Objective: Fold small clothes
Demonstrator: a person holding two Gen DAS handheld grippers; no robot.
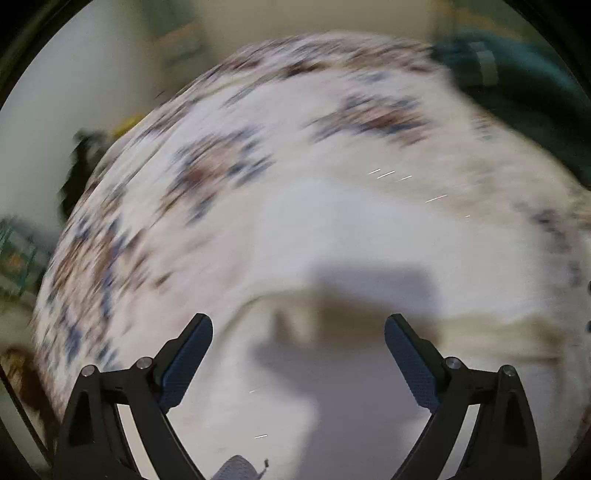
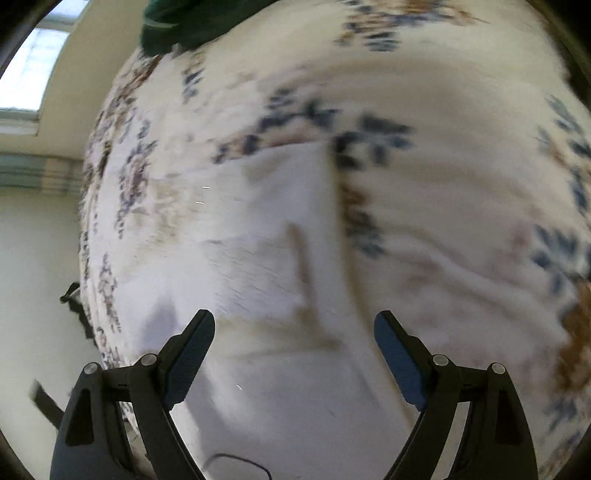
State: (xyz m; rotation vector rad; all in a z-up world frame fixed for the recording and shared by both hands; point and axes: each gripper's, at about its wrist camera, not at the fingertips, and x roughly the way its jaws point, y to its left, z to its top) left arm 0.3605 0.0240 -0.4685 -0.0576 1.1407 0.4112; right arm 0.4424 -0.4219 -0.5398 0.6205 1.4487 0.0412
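Note:
A small white garment with a beige trim lies spread on a floral bedspread; the left wrist view is heavily blurred. My left gripper hangs over the garment, open, with nothing between its fingers. In the right wrist view the same white garment lies flat with a beige seam running down it. My right gripper is open above its near part and holds nothing.
A dark green cloth lies at the far edge of the bedspread, also seen as green cloth. A black object sits beside the bed's left edge. A window is at upper left.

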